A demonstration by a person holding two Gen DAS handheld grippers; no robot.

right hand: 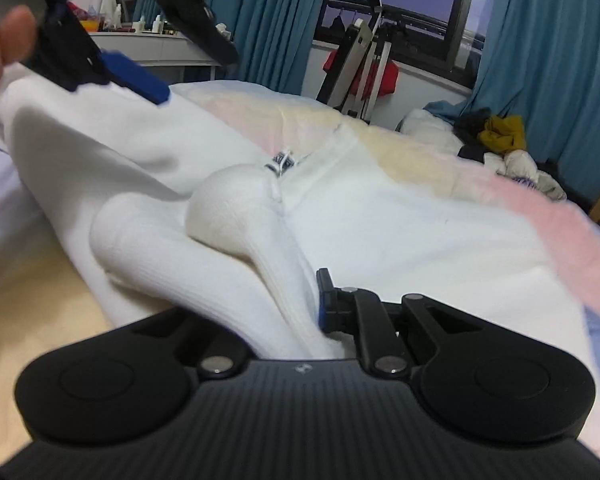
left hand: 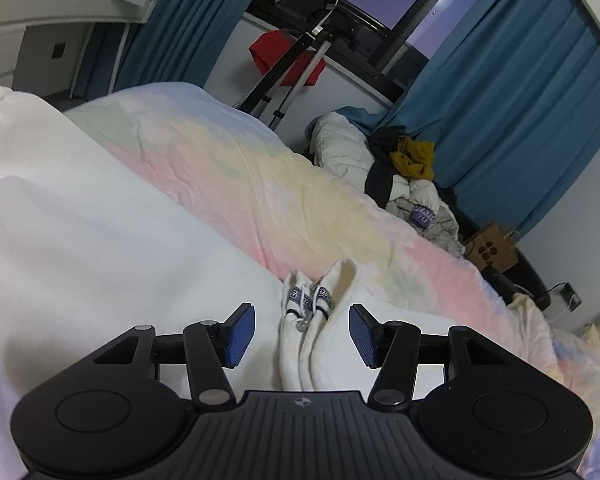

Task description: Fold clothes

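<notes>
A pair of white socks (left hand: 300,344) joined by a blue-and-white label (left hand: 310,296) lies on the bed, running between the fingers of my left gripper (left hand: 302,336). That gripper is open and its blue pads (left hand: 240,336) stand clear of the socks on both sides. In the right wrist view my right gripper (right hand: 308,304) is shut on the same white socks (right hand: 228,208), which drape over and hide its left finger. A large white garment (left hand: 80,200) is spread at the left. The left gripper's blue pad (right hand: 140,76), held by a hand (right hand: 0,40), hovers over that garment (right hand: 100,140).
The bed has a pastel tie-dye cover (left hand: 260,168). Beyond its far right edge lies a heap of clothes (left hand: 412,160) and a cardboard box (left hand: 492,248). Blue curtains (left hand: 520,100), a stand with red cloth (left hand: 284,56) and a white shelf (left hand: 60,4) line the back.
</notes>
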